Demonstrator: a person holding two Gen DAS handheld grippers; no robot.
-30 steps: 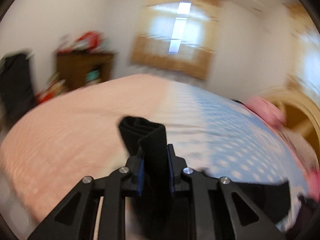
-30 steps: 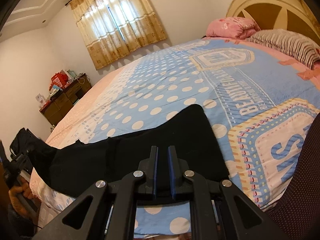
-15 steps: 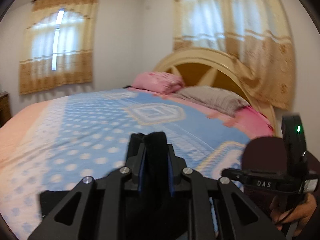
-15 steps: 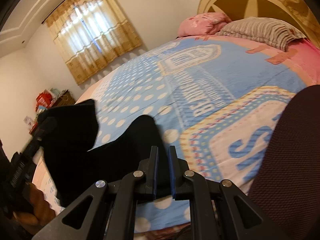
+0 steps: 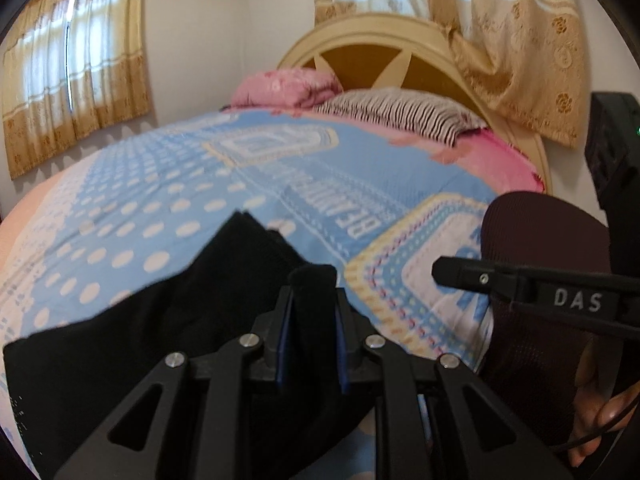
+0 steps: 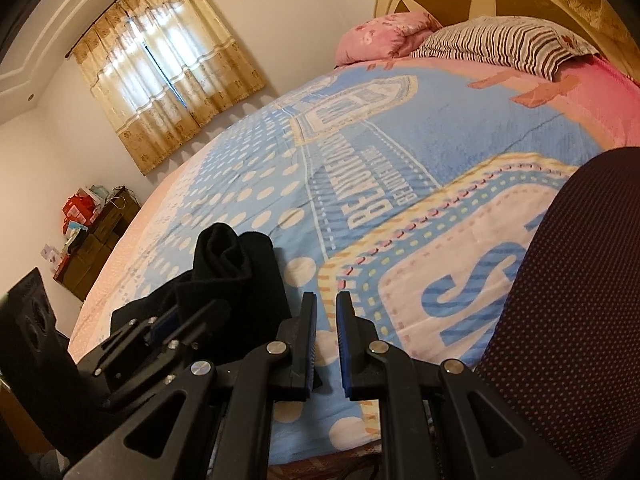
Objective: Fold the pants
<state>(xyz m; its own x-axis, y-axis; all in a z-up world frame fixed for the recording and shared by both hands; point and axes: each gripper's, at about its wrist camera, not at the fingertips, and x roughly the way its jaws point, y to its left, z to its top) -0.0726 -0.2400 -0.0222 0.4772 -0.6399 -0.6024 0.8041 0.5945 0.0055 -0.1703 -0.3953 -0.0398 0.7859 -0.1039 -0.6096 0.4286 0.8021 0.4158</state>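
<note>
With the left tongs (image 5: pixel 312 312) clamped on a bunched end of the black pants (image 5: pixel 140 344) lying on the bed (image 5: pixel 360 168) and the right tongs (image 6: pixel 325 344) slightly parted and empty, the carried end should probably be laid flat, edges matched, before release.

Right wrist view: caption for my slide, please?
Right gripper open over the bedspread; left gripper holds the black pants alongside.
</note>
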